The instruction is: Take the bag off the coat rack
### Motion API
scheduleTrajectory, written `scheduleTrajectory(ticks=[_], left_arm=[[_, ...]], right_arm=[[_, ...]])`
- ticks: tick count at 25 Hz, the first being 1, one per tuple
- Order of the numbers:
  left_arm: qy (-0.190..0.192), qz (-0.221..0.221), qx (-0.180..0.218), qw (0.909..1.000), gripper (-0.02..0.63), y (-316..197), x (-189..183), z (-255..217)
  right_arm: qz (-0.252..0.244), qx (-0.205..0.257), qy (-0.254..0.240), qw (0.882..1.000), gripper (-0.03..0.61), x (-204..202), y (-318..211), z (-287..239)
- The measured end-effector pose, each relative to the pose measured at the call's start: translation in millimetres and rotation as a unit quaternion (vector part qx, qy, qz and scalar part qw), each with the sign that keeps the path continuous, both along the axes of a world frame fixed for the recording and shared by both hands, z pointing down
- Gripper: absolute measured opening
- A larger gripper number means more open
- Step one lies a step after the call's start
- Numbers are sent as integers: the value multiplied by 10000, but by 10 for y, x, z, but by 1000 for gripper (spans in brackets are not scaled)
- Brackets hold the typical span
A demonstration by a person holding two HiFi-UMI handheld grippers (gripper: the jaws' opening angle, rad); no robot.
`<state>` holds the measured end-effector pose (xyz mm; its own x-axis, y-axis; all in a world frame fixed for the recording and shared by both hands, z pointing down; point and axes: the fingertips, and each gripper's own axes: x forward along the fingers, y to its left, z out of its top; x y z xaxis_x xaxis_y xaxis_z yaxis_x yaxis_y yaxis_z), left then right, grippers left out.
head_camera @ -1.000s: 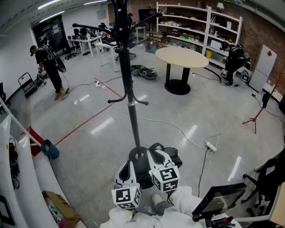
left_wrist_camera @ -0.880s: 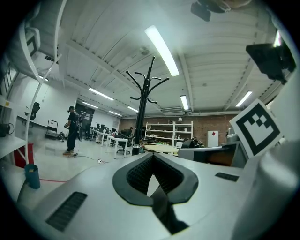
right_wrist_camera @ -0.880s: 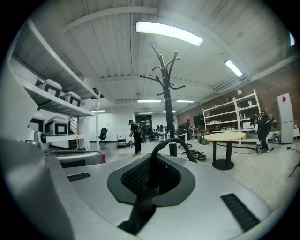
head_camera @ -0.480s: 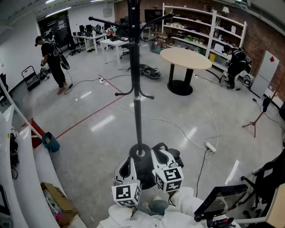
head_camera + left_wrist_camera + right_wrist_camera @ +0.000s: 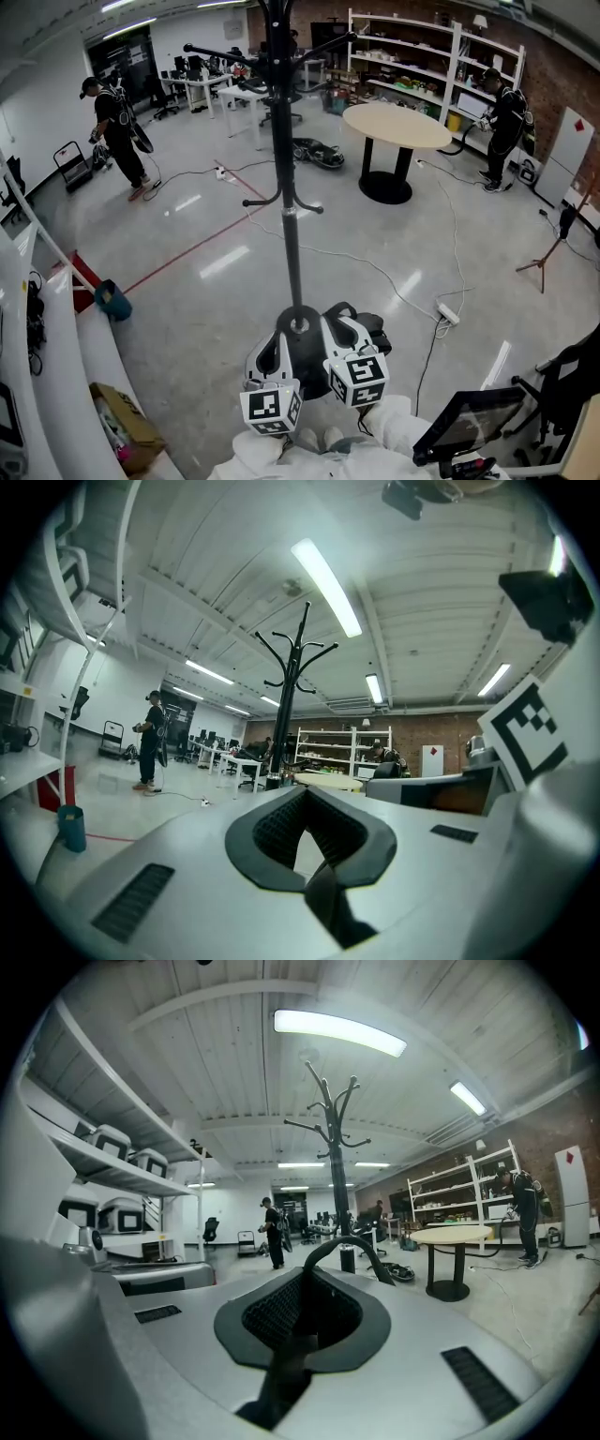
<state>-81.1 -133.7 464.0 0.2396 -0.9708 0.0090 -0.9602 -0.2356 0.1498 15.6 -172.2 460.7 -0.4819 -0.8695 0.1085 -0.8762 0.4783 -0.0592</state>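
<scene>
The black coat rack stands straight ahead, its round base right in front of my two grippers. My right gripper is shut on the black strap of the bag, which arches over its jaws. The black bag sits low beside the rack's base, to its right. My left gripper is next to it on the left, shut with nothing in it. From both gripper views the rack rises with bare hooks at the top.
A round table and shelves stand behind the rack. Cables and a power strip lie on the floor at right. A cardboard box sits at lower left, a screen at lower right. People stand far off.
The view has swung slightly, so the rack sits a bit further right. Both grippers stay at the rack's base. The person by the shelves has straightened up.
</scene>
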Motion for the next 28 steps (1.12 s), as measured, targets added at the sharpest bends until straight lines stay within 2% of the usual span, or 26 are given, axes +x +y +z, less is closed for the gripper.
scheduleTrajectory(ticks=[10, 28], left_arm=[[-71, 80, 54, 9999, 2, -46, 169, -22], [-119, 46, 150, 9998, 2, -10, 171, -97]], right_arm=[[10, 56, 41, 10000, 25, 125, -96, -27], [-7, 64, 31, 10000, 25, 125, -84, -57]])
